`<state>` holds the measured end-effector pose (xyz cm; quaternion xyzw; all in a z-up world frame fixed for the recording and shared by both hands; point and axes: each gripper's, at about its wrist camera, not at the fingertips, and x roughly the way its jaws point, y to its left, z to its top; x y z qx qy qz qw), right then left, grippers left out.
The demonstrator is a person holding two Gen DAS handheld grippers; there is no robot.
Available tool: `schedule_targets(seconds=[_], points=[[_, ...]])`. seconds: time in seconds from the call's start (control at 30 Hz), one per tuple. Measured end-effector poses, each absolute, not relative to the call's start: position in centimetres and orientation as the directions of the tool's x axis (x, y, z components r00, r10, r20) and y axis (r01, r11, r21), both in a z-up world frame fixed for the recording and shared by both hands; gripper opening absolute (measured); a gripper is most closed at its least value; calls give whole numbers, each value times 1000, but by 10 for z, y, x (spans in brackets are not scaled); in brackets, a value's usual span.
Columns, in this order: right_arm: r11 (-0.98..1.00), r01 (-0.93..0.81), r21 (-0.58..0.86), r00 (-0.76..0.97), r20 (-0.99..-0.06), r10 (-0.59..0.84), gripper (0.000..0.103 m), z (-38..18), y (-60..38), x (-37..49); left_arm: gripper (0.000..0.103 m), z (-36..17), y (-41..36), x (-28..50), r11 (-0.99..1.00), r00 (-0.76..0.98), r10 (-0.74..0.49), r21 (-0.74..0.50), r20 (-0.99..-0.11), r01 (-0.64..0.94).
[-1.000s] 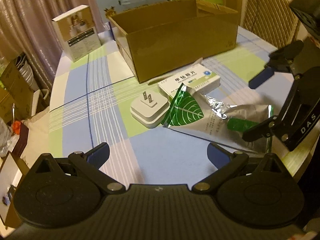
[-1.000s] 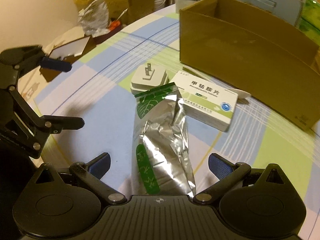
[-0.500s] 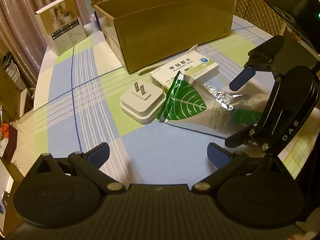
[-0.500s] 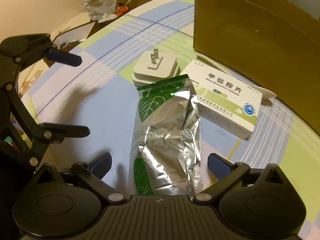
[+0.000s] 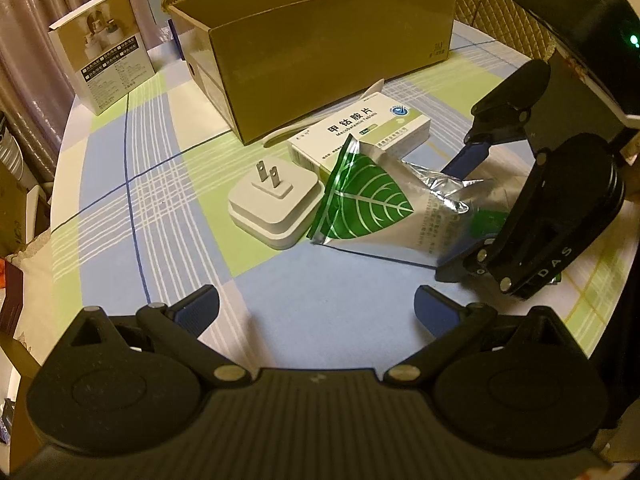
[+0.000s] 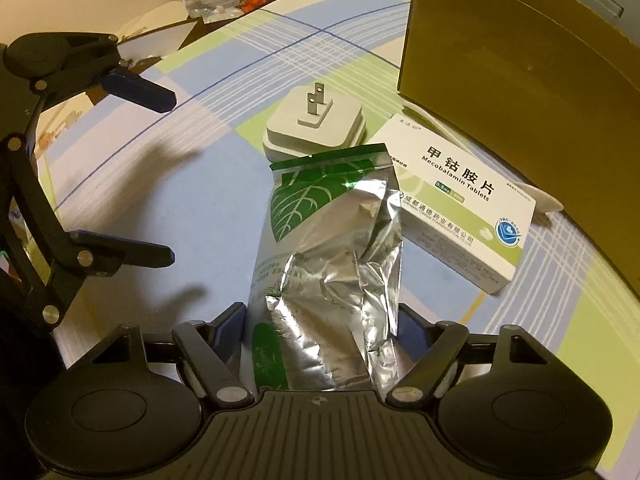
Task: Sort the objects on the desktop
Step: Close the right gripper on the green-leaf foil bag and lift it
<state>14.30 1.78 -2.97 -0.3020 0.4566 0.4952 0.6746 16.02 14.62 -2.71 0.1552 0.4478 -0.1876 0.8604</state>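
A silver foil pouch (image 6: pixel 320 240) with a green leaf print lies on the checked tablecloth, its lower end between the fingers of my right gripper (image 6: pixel 322 328). The jaws are closing and both pads touch the pouch's crumpled edges. From the left wrist view the right gripper (image 5: pixel 448 220) straddles the pouch (image 5: pixel 368 204) from the right. A white charger plug (image 5: pixel 276 204) lies prongs up beside the pouch's top. A white and green medicine box (image 5: pixel 360 132) sits just behind. My left gripper (image 5: pixel 316 308) hovers open over bare cloth, nothing between its fingers.
A large open cardboard box (image 5: pixel 320 60) stands behind the items. A small printed carton (image 5: pixel 104 48) stands at the back left. A thin white strip (image 6: pixel 548 200) pokes out behind the medicine box. The round table's edge (image 6: pixel 120 60) curves on the left, with clutter beyond.
The right gripper's fingers have closed in from wide open onto the pouch's sides. Both grippers sank a little toward the table.
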Motion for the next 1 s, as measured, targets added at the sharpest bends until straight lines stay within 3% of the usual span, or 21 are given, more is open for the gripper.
schedule_targets(seconds=[0.3, 1.0], points=[[324, -945, 51, 95, -903, 419, 52, -24, 12, 136, 102, -28, 142, 159, 881, 523, -184, 97, -832, 463], [506, -860, 68, 231, -832, 505, 48, 19, -28, 147, 102, -19, 138, 185, 852, 546, -176, 151, -819, 502]])
